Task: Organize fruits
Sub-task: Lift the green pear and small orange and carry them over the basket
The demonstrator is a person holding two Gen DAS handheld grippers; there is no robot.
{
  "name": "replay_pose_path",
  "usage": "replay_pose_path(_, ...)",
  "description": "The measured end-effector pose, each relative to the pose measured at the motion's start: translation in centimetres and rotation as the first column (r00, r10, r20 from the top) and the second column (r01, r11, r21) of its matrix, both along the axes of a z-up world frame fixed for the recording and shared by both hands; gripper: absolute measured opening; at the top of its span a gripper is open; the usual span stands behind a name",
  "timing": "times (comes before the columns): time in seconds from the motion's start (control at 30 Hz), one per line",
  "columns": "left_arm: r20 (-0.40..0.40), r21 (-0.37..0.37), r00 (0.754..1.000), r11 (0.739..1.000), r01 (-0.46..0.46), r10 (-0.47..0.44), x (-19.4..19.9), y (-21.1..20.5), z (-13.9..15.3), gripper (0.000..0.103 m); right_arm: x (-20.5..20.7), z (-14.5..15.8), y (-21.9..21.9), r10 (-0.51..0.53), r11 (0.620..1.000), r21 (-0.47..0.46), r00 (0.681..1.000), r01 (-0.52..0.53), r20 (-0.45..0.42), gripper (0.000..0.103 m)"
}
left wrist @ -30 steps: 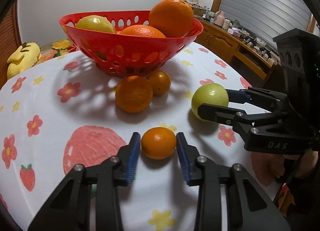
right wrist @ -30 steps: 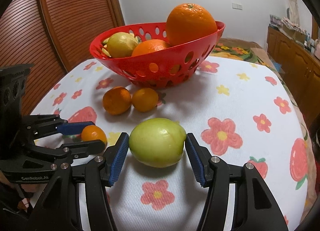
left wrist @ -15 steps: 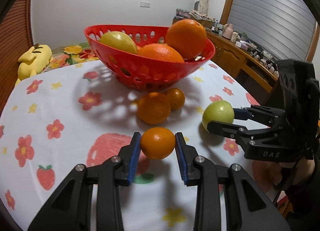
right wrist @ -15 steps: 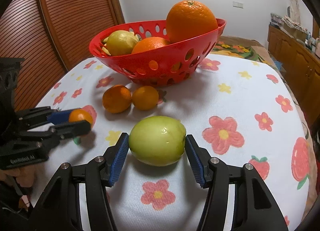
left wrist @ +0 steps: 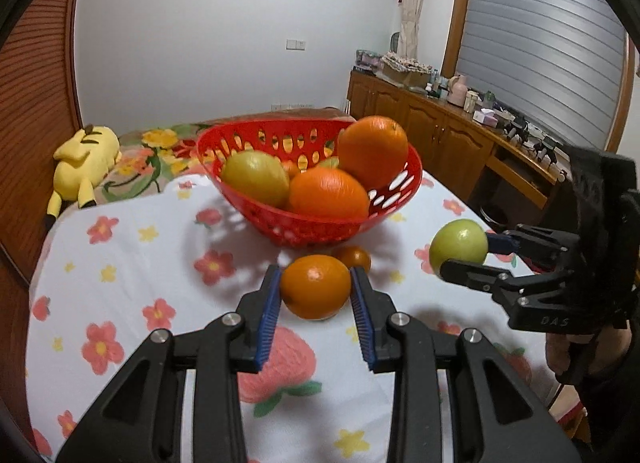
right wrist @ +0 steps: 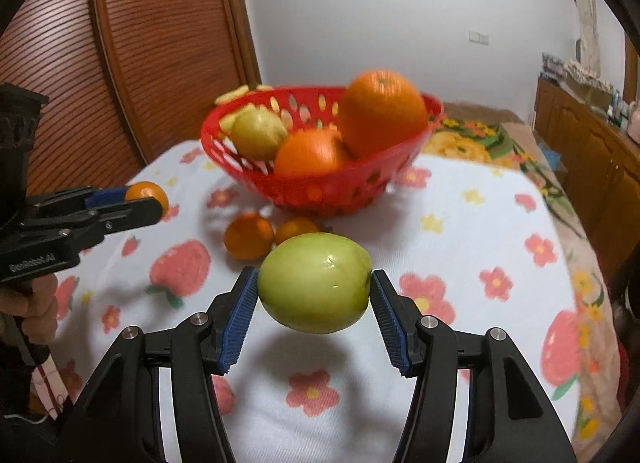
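Note:
My left gripper (left wrist: 316, 295) is shut on a small orange (left wrist: 315, 286), held above the flowered tablecloth; the right wrist view shows the same small orange (right wrist: 147, 193) at the left. My right gripper (right wrist: 314, 299) is shut on a green apple (right wrist: 314, 287), lifted clear of the cloth, and the green apple (left wrist: 459, 246) shows at the right in the left wrist view. Ahead stands a red basket (left wrist: 304, 225) with two big oranges and a yellow-green fruit. Two small oranges (right wrist: 249, 241) lie on the cloth in front of the red basket (right wrist: 320, 191).
A flowered tablecloth (left wrist: 120, 295) covers the table. A yellow plush toy (left wrist: 82, 161) lies beyond its far left edge. A wooden sideboard (left wrist: 460, 143) with clutter runs along the right wall. A ribbed wooden door (right wrist: 140, 43) stands behind the basket on the left.
Both grippers have risen off the cloth, each carrying its fruit. The left one closed on the small orange and lifted it; the basket now sits lower and farther in both views.

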State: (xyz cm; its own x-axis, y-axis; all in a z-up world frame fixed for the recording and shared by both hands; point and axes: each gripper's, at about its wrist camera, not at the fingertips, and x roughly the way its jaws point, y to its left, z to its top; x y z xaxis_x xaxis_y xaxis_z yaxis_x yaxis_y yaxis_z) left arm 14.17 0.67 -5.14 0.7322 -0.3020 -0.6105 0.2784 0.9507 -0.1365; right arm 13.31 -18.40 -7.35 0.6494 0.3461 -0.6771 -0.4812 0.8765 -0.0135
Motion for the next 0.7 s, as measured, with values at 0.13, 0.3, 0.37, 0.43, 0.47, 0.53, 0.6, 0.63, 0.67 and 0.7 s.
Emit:
replay_pose_path(0.13, 0.031, 0.013, 1.0, 1.0, -0.002, 0.002, -0.4, -0.2, 1.6, 0.032, -0.6, 2.2, 0.3, 0.009, 1.0, 0.005, 0.999, -0.009, 0.043, 0.058)
replay_pose_path(0.3, 0.065, 0.013, 0.998, 1.0, -0.01, 0.009, -0.8, -0.1, 3.3, 0.032, -1.0, 4.0, 0.6, 0.022, 1.0, 0.011, 0.997, -0.022, 0.073, 0.058)
replay_pose_path(0.37, 0.078, 0.012, 0.997, 1.0, -0.014, 0.013, -0.8, 0.0, 3.9, 0.032, -1.1, 4.7, 0.7, 0.026, 1.0, 0.011, 0.996, -0.027, 0.086, 0.058)
replay_pose_path(0.43, 0.09, 0.015, 0.996, 1.0, -0.016, 0.015, -0.9, 0.0, 4.4, 0.032, -1.1, 5.0, 0.9, 0.029, 0.999, 0.014, 0.995, -0.031, 0.092, 0.058)
replay_pose_path(0.47, 0.095, 0.015, 0.995, 1.0, -0.018, 0.016, -1.0, 0.0, 4.6, 0.032, -1.2, 5.3, 0.9, 0.03, 0.999, 0.017, 0.995, -0.031, 0.094, 0.058)
replay_pose_path(0.53, 0.1, 0.013, 0.995, 1.0, -0.02, 0.019, -0.8, 0.2, 4.8, 0.032, -1.1, 5.5, 0.9, 0.03, 0.999, 0.02, 0.995, -0.032, 0.1, 0.058)
replay_pose_path(0.6, 0.104, 0.014, 0.994, 1.0, -0.024, 0.022, -0.7, 0.3, 5.0, 0.032, -1.2, 5.6, 1.0, 0.029, 0.999, 0.019, 0.994, -0.031, 0.105, 0.058)
replay_pose_path(0.63, 0.104, 0.014, 0.994, 1.0, -0.025, 0.023, -0.7, 0.3, 5.0, 0.032, -1.1, 5.7, 1.0, 0.03, 0.999, 0.019, 0.994, -0.032, 0.105, 0.058)
replay_pose_path(0.67, 0.103, 0.013, 0.994, 1.0, -0.026, 0.024, -0.6, 0.3, 5.0, 0.032, -1.1, 5.7, 1.0, 0.029, 0.999, 0.019, 0.994, -0.031, 0.106, 0.058)
replay_pose_path(0.7, 0.104, 0.011, 0.994, 1.0, -0.025, 0.024, -0.5, 0.3, 5.0, 0.032, -1.0, 5.7, 1.1, 0.027, 0.999, 0.018, 0.994, -0.029, 0.106, 0.058)
